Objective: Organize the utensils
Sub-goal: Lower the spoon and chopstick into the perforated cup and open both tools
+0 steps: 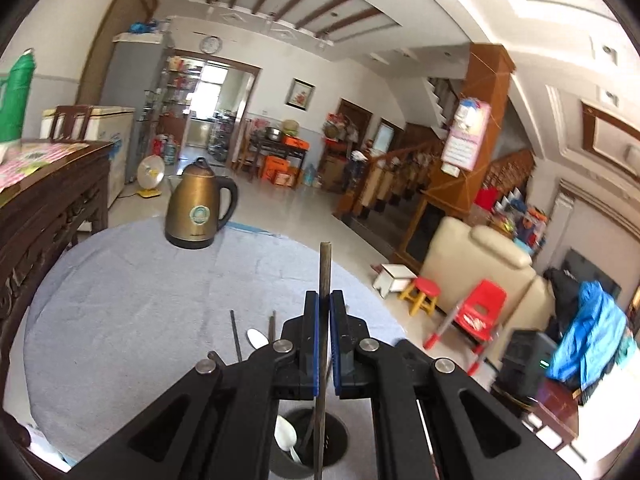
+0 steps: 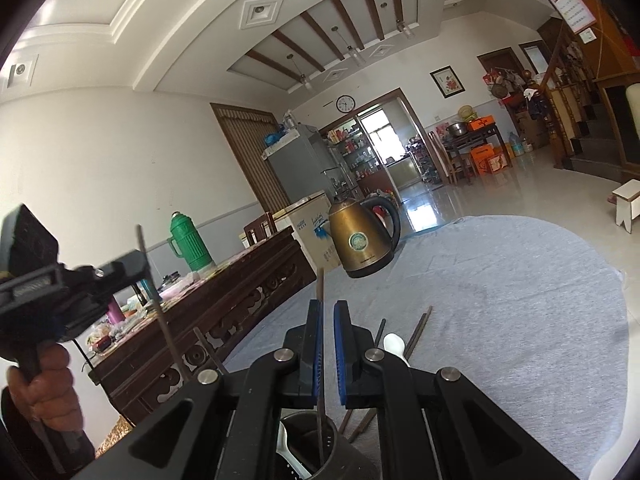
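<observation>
Left gripper: the left gripper (image 1: 324,300) is clamped narrowly on a dark chopstick (image 1: 325,276), which stands nearly upright between its blue pads and sticks out above the fingertips.
Left chopstick, lower end: in the left wrist view the stick runs down past the jaws to the mouth of the dark utensil cup (image 1: 336,432), which sits directly below the gripper.
Right gripper: the right gripper (image 2: 328,308) is closed to a narrow gap on a second thin chopstick (image 2: 320,284), pressed against the left-hand blue pad and rising above it.
Right chopstick, lower end: its tip reaches down inside the same cup (image 2: 332,440), right under the jaws.
Cup contents: a white spoon (image 1: 286,434) leans in the cup at its left side; the right wrist view shows it too.
Loose utensils: more chopsticks (image 2: 418,330) and another white spoon (image 2: 394,344) lie on the grey cloth surface (image 2: 520,300), just beyond the right gripper's fingers and to their right.
Person: a hand (image 2: 44,384) grips the handle of the left gripper, seen at the left edge of the right wrist view, beside the right gripper.
Background: a bronze kettle (image 1: 198,206) stands at the far edge of the surface, well apart from both grippers; a green thermos (image 2: 190,242) stands on a dark wooden sideboard (image 2: 224,292) beside it.
</observation>
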`<state>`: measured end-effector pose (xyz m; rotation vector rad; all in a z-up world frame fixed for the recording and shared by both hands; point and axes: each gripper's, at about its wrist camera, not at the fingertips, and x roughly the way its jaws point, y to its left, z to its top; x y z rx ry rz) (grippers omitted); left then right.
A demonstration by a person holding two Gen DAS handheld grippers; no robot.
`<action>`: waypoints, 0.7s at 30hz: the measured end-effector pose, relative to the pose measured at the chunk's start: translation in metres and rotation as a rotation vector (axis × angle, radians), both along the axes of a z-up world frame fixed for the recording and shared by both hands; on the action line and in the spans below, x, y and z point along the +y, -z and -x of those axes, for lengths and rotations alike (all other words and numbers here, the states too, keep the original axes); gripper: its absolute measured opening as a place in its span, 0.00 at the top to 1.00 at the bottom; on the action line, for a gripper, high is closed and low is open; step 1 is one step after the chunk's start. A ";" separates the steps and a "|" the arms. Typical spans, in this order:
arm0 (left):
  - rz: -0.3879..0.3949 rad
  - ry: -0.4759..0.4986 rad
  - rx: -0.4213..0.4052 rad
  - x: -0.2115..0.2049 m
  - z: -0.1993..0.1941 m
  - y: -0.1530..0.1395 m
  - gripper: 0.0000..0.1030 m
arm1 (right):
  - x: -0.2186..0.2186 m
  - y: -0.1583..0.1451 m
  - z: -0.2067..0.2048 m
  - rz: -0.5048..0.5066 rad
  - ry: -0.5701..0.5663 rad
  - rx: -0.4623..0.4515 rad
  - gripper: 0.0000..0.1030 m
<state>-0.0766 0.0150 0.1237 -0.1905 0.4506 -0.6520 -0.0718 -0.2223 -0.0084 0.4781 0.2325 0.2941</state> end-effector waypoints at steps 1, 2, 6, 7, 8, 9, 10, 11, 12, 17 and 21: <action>0.004 -0.017 0.001 0.000 -0.002 0.003 0.95 | -0.003 -0.001 0.002 -0.004 0.000 -0.002 0.93; 0.017 -0.032 0.009 0.001 -0.006 0.006 0.95 | -0.005 -0.002 0.004 -0.011 -0.003 -0.004 0.93; 0.073 -0.046 0.051 0.007 -0.015 0.010 0.95 | -0.010 -0.010 0.016 -0.037 -0.034 0.006 0.93; 0.072 -0.044 0.047 0.007 -0.015 0.008 0.95 | -0.012 -0.014 0.021 -0.046 -0.044 -0.002 0.92; 0.070 -0.044 0.040 0.007 -0.014 0.007 0.95 | -0.015 -0.019 0.029 -0.063 -0.057 -0.018 0.92; 0.071 -0.042 0.033 0.007 -0.013 0.005 0.95 | -0.018 -0.025 0.035 -0.081 -0.068 -0.029 0.92; 0.075 -0.040 0.030 0.007 -0.013 0.004 0.95 | -0.022 -0.032 0.040 -0.105 -0.084 -0.042 0.91; 0.082 -0.036 0.027 0.006 -0.012 0.003 0.95 | -0.026 -0.040 0.047 -0.136 -0.101 -0.063 0.91; 0.093 -0.032 0.026 0.007 -0.011 0.002 0.95 | -0.031 -0.050 0.056 -0.165 -0.117 -0.092 0.91; 0.165 -0.051 0.005 0.014 -0.011 -0.008 0.95 | -0.055 -0.091 0.092 -0.266 -0.141 -0.238 0.91; 0.142 -0.089 -0.018 0.010 -0.014 -0.005 0.95 | -0.063 -0.108 0.111 -0.255 -0.092 -0.322 0.91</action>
